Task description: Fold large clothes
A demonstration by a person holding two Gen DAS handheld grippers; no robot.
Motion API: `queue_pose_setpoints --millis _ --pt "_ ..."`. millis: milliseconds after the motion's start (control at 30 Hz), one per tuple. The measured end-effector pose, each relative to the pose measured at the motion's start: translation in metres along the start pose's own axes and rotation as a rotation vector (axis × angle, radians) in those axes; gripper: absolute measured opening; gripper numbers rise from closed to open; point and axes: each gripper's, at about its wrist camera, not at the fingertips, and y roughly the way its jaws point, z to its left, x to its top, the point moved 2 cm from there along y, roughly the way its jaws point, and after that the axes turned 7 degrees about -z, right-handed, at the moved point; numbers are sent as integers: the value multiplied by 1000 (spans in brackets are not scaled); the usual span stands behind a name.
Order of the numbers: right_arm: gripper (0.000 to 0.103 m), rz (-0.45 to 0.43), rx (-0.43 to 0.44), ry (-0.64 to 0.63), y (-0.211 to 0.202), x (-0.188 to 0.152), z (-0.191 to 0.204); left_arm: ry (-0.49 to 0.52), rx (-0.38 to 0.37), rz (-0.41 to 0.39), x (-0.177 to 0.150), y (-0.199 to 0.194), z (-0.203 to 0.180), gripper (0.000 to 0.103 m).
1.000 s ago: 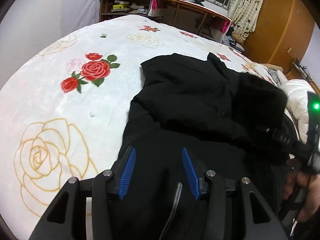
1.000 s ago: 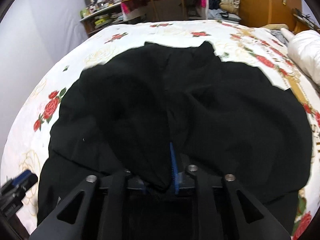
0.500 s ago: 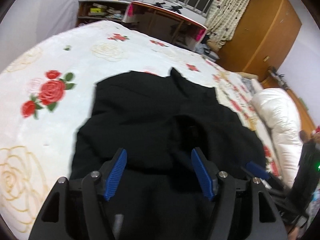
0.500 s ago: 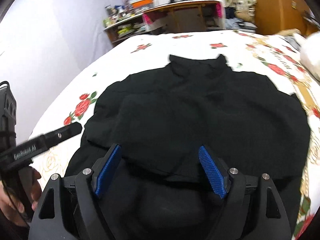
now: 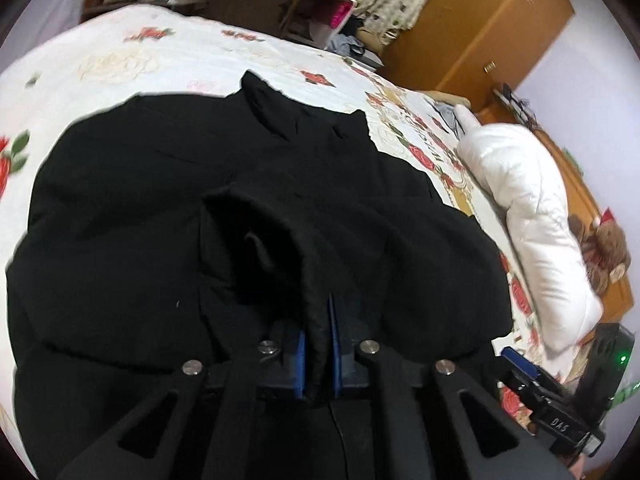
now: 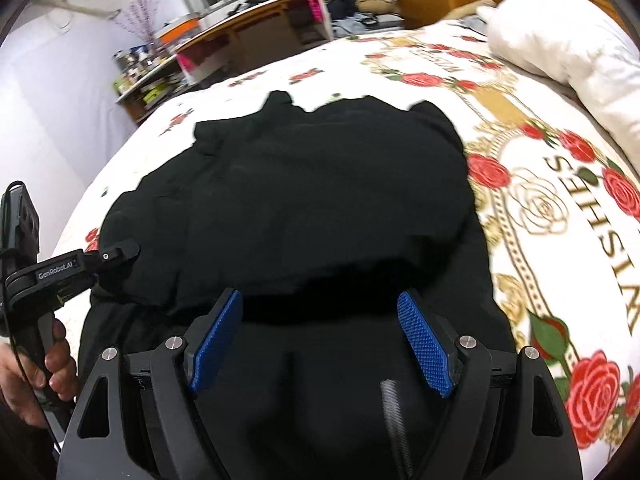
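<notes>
My left tongs (image 5: 317, 344) pinch a raised fold of the large black fabric garment (image 6: 304, 200), spread on the rose-printed bed cover (image 6: 560, 216). My right tongs (image 6: 320, 344) gape empty above its near edge. Mid-fold; next they likely need a matching grip.

The black garment (image 5: 168, 208) runs off the 6 o'clock edge in both wrist views, its near hem hidden behind the gripper bodies. The shelf clutter (image 6: 140, 76) at 10 o'clock is too small to identify (bottles, perhaps), and the brown toy (image 5: 604, 248) at 3 o'clock is blurred
</notes>
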Motion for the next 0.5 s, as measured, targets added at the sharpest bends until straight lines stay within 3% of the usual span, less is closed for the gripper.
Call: queue_pose_setpoints --millis 167,267,433,500 --pt "80 -16 -15 8 -4 5 -13 64 58 -157 28 -39 -2 8" --pt "74 -46 -19 6 -6 17 -13 58 91 -170 36 -42 12 8" --pt "36 -49 -35 -33 11 38 -7 -16 144 -86 20 -14 51 9" --pt "34 -39 -36 -44 25 45 -6 -31 158 -70 12 -7 61 9"
